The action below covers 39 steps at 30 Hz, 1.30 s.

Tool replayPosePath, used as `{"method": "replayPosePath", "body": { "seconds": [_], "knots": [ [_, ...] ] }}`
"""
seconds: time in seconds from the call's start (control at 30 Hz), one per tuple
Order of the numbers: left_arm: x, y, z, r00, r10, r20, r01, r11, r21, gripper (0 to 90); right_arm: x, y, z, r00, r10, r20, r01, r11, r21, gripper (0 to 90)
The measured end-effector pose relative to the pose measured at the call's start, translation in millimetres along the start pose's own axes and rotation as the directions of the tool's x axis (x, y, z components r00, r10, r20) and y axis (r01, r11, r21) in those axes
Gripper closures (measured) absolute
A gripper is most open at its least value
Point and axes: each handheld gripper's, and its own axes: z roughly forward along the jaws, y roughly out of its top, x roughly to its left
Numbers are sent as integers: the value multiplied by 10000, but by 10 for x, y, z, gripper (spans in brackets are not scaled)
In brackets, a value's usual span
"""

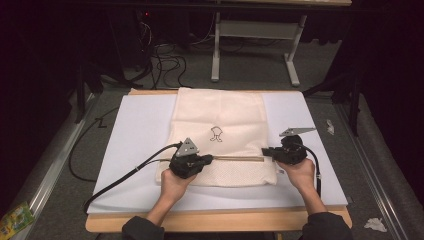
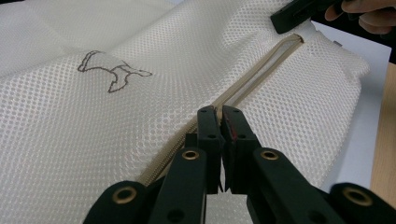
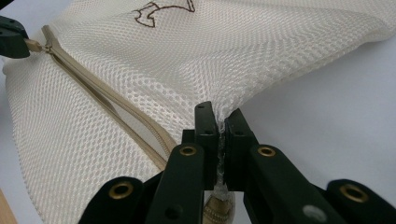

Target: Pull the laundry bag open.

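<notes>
A cream mesh bag (image 1: 220,135) lies flat on a white board (image 1: 135,135) on the table, a small animal outline (image 1: 216,133) sewn near its middle; a tan zip (image 1: 239,158) runs across its near part, between the 2 grippers.

The left gripper (image 1: 209,159) sits at the left end of the zip; in the left gripper view its jaws are pressed together on the zip's pull tab (image 2: 219,109), with the zip (image 2: 261,74) running away toward the other gripper (image 2: 299,11) at the far end; the zip's 2 sides stand parted along that stretch.

The right gripper (image 1: 265,151) rests at the bag's right edge; in the right gripper view its jaws are pinched tight on a fold of mesh (image 3: 218,122) at the end of the zip (image 3: 102,95), and the fabric is drawn up into a taut ridge from that pinch; the left gripper's tip (image 3: 11,37) shows at the zip's far end there.

The person's hands come in from the near edge of the table, 1 behind each gripper.
</notes>
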Motion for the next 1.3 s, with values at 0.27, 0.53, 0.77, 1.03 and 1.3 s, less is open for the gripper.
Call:
{"method": "replayPosePath", "body": {
  "seconds": [0.27,0.53,0.77,1.03,1.3],
  "knots": [
    [53,-24,-72,9998,-144,-130,143,9999,-77,870,-9,-7,2,10000,27,62,-27,10000,57,880],
    [71,-43,-124,9996,-140,-252,137,9999,-87,870,-16,-12,11,10000,11,83,-12,10000,97,880],
    [104,-64,-175,9992,-306,-266,301,9994,-167,870,-25,-16,3,9999,66,93,-67,9999,99,880],
    [128,-79,-215,9987,-422,-279,414,9987,-285,871,-21,-13,14,10000,12,91,-13,9999,104,880],
    [151,-79,-256,9984,-414,-389,401,9987,-323,871,-34,-17,12,9999,0,164,-2,9999,103,880]
  ]
}}
